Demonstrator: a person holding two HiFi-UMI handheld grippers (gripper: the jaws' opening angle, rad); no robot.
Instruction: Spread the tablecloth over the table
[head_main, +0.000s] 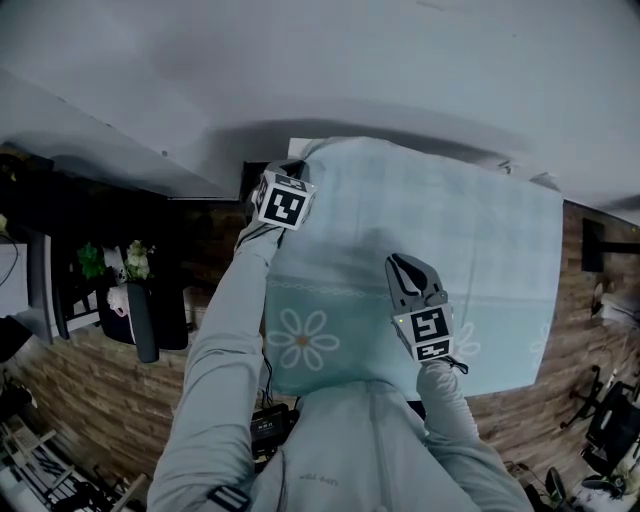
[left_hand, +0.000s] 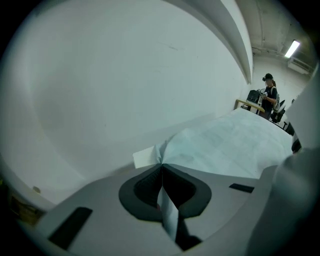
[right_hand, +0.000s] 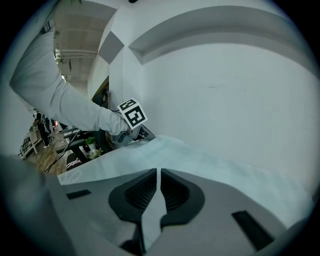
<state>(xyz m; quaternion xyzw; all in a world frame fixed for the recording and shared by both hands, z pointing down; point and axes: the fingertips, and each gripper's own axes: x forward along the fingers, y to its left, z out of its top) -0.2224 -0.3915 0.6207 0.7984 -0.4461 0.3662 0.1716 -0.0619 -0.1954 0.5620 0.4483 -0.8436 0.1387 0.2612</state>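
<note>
As left hand-held gripper and right hand-held gripper pinch tablecloth, white wall ahead

You hold two grippers, one left gripper and one right gripper, and between them they carry two marker cubes. You have one tablecloth and one table. One whole daisy print shows on the cloth. One other person stands far behind.
</note>
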